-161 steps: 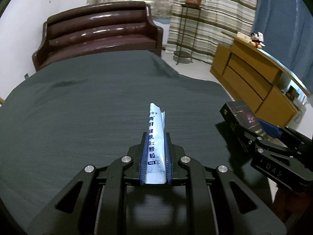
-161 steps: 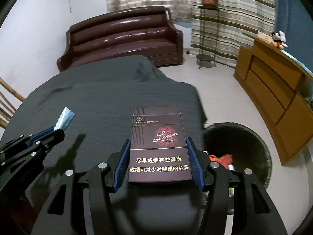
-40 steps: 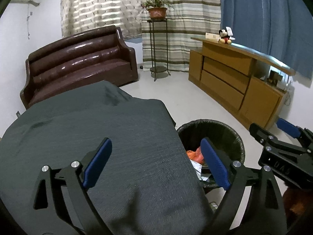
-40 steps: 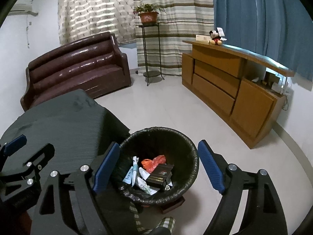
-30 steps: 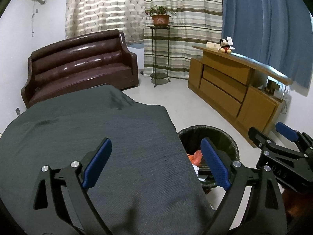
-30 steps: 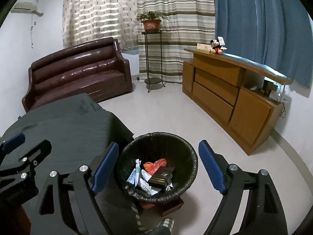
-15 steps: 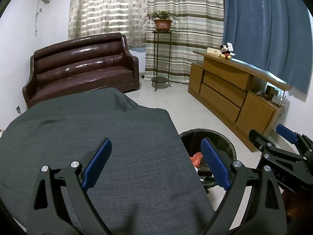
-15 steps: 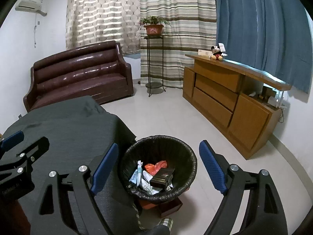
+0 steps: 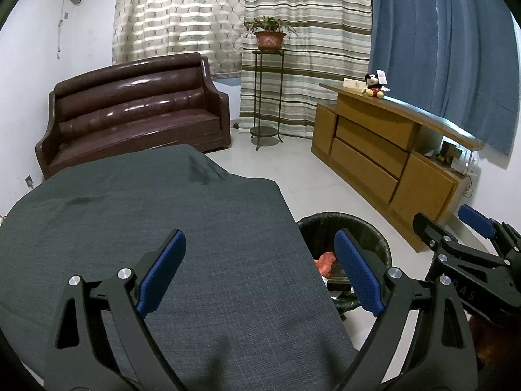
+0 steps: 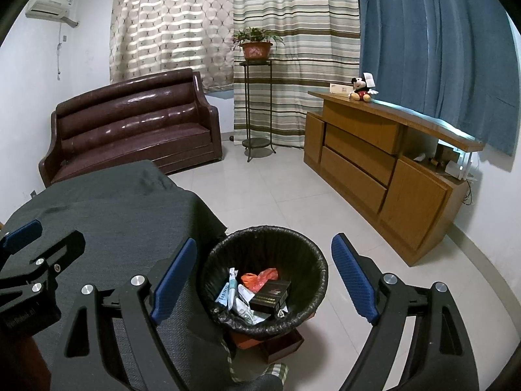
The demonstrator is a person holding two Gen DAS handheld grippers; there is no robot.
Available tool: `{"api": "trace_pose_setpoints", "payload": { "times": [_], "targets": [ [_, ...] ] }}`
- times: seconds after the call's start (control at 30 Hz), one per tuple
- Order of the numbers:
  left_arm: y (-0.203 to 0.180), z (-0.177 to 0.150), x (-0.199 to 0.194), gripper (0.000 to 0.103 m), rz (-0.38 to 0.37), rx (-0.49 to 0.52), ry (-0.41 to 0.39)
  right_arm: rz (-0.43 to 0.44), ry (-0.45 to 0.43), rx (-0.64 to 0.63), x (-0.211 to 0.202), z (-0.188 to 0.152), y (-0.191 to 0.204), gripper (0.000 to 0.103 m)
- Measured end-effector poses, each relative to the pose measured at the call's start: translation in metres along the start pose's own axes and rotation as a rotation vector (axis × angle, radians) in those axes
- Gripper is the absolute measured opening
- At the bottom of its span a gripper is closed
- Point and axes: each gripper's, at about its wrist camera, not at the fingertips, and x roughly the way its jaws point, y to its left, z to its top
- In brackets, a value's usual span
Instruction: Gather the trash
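Note:
A black-lined trash bin [image 10: 312, 257] stands on the floor by the table's right edge; it also shows in the left wrist view [image 9: 368, 231]. Inside lie a dark cigarette box [image 10: 270, 295], a white and blue sachet [image 10: 228, 288], an orange wrapper [image 10: 260, 275] and other scraps. My right gripper [image 10: 263, 277] is open and empty, above the bin. My left gripper [image 9: 260, 272] is open and empty, over the right part of the grey-clothed table [image 9: 130, 211]. The right gripper [image 9: 469, 238] shows at the right of the left wrist view.
A brown leather sofa [image 9: 130, 114] stands beyond the table. A plant stand [image 9: 267, 91] with a potted plant is by the striped curtains. A wooden sideboard [image 9: 384, 150] with a plush toy [image 9: 374, 84] lines the right wall. White tiled floor surrounds the bin.
Both grippers have stayed open and empty over the last second and have risen and pulled back a little, so the bin and table look smaller. Earlier still, they held the sachet and cigarette box.

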Motion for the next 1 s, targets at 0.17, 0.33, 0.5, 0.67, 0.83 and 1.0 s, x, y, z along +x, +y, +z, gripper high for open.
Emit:
{"api": "trace_pose_setpoints", "payload": {
  "times": [0.17, 0.33, 0.5, 0.67, 0.83, 1.0],
  "targets": [
    [-0.0041, -0.001, -0.0007, 0.09, -0.001, 0.0, 0.002, 0.001, 0.001, -0.001, 0.0002, -0.0002, -0.0002, 0.082],
    [-0.0044, -0.0009, -0.0015, 0.09, -0.001, -0.001, 0.002, -0.001, 0.0, -0.001, 0.0002, -0.0004, -0.0003, 0.082],
    [-0.0063, -0.002, -0.0002, 0.09, -0.001, -0.001, 0.002, 0.0, 0.001, -0.002, 0.0004, -0.0003, -0.0001, 0.082],
    [-0.0067, -0.0017, -0.0008, 0.09, -0.001, -0.001, 0.002, -0.001, 0.0, -0.002, 0.0001, -0.0004, -0.0001, 0.082],
    [-0.0067, -0.0016, -0.001, 0.09, -0.002, -0.002, 0.002, -0.001, 0.0, -0.002, 0.0002, -0.0004, -0.0001, 0.082],
    [-0.005, -0.0012, -0.0003, 0.09, -0.002, -0.002, 0.003, -0.001, 0.0, -0.001, 0.0002, -0.0005, -0.0001, 0.082]
  ]
}}
